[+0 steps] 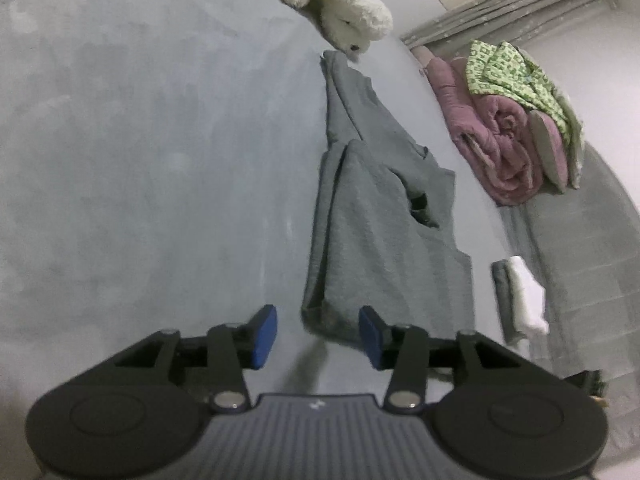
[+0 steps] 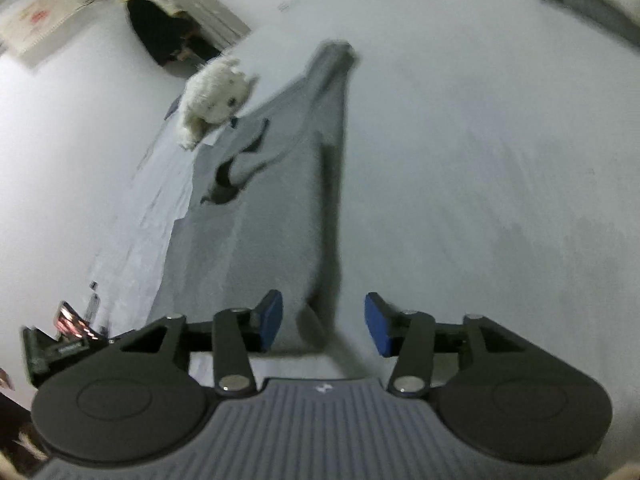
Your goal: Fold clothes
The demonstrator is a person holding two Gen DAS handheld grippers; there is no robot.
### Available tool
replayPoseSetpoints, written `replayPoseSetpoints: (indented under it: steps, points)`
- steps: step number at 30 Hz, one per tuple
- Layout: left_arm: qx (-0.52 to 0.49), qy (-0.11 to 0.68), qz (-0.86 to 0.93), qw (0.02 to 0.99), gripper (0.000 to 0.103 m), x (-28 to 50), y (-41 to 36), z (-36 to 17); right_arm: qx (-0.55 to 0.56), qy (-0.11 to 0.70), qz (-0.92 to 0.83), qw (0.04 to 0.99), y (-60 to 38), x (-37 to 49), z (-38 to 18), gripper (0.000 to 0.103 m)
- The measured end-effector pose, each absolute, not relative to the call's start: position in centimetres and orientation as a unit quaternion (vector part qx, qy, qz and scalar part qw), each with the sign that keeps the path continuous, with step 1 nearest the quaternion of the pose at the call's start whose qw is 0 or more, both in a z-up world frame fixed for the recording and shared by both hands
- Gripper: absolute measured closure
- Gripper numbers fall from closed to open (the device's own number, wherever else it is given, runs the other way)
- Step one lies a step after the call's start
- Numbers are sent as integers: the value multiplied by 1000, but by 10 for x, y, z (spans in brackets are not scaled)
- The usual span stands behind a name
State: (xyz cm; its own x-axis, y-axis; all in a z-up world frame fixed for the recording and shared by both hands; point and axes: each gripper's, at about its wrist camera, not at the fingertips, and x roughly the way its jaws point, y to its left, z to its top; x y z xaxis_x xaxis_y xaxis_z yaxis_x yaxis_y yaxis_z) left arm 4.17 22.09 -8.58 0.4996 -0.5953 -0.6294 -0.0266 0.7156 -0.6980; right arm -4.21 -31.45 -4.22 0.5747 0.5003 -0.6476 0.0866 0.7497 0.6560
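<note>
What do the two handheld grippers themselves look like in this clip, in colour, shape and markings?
Both match. The left gripper and right gripper have black linkage arms with silver pivot pins, broad round black housings on each side, blue pads on the fingertips, and a ribbed grey centre body bearing a small white logo. No cables or sleeves show.

A wide bed (image 1: 140, 160) with a pale grey-blue cover fills most of both views. A grey garment (image 1: 380, 232) lies spread lengthwise on it, right of centre in the left wrist view, partly folded over itself. At the upper middle a white plush toy (image 1: 340, 4) rests on the cover, just beside the garment's far end. At the right, a rolled pink quilt (image 1: 504, 144) sits near the bed's edge with a green patterned cloth (image 1: 516, 72) draped on top.
</note>
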Motion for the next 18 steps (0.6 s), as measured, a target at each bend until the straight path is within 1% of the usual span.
replayPoseSetpoints:
  steps: [2, 5, 12, 18]
  points:
    - [-342, 470, -189, 792, 50, 46, 222, -89, 362, 449, 133, 806, -322, -41, -46, 47]
    - [-368, 473, -199, 775, 49, 52, 223, -96, 393, 457, 149, 784, -328, -37, -50, 44]
    - [-394, 481, -221, 752, 49, 64, 222, -107, 433, 473, 174, 747, -334, -32, -60, 44]
    - [-389, 484, -236, 747, 49, 74, 214, -108, 429, 481, 195, 739, -329, -23, -61, 44]
